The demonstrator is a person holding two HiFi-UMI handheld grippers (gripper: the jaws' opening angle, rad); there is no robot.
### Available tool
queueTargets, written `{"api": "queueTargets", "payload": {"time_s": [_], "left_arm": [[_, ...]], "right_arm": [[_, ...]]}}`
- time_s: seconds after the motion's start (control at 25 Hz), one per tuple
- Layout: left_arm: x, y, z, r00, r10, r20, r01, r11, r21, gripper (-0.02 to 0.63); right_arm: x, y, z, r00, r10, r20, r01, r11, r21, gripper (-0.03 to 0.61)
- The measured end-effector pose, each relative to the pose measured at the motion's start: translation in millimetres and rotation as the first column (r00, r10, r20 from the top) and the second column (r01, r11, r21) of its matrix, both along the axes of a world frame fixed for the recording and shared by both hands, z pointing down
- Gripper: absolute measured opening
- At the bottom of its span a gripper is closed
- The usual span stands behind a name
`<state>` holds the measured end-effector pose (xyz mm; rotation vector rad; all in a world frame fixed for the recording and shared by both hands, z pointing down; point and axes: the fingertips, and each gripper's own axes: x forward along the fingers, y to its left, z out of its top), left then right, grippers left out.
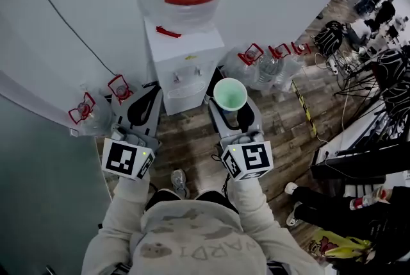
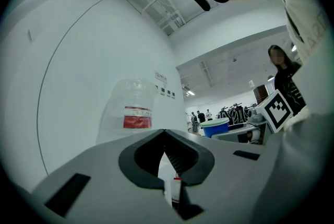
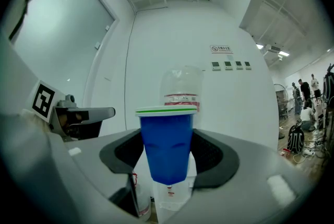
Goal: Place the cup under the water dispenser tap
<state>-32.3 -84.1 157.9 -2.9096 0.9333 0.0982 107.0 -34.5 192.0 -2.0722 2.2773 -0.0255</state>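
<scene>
The right gripper (image 1: 234,112) has its jaws spread wide and clamped on the blue cup (image 3: 168,140), which stands upright between them. The left gripper (image 2: 165,135) is closed tip to tip, with nothing in it. Beyond both stands the dispenser (image 1: 181,95). The cup is short of its taps (image 1: 177,79), not under them.

A shared lab hall: water dispenser (image 1: 181,72), spare bottles (image 1: 269,68), cables (image 1: 359,75), people (image 1: 378,8) working

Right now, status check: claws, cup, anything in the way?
Left claw shut, empty. Right claw shut on blue cup, upright. Cup short of water dispenser taps, off to their right. Nothing seen between.
</scene>
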Motion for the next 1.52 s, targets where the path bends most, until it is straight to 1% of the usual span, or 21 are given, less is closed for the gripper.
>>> {"api": "queueTargets", "payload": {"time_s": [0.44, 0.72, 1.04, 1.52], "left_arm": [[4.0, -46.3, 18.6, 0.998, 0.066, 0.007, -0.065, 0.998, -0.023, 0.006], [11.1, -62.5, 32.5, 0.997, 0.077, 0.013, -0.076, 0.996, -0.054, 0.006], [19.0, -71.9, 44.7, 0.998, 0.061, 0.029, -0.059, 0.996, -0.070, 0.006], [29.4, -93.0, 68.8, 0.999, -0.022, 0.028, 0.025, 0.994, -0.108, 0.006]], "right_arm": [[1.6, -47.1, 18.9, 0.999, 0.045, 0.022, -0.044, 0.999, -0.022, 0.293], [1.9, -64.5, 32.4, 0.999, 0.028, 0.016, -0.028, 0.999, -0.047, 0.293], [10.7, -83.7, 52.3, 0.999, 0.008, 0.041, -0.005, 0.997, -0.075, 0.293], [23.3, -120.5, 91.0, 0.996, -0.078, 0.036, 0.082, 0.987, -0.141, 0.293]]}}
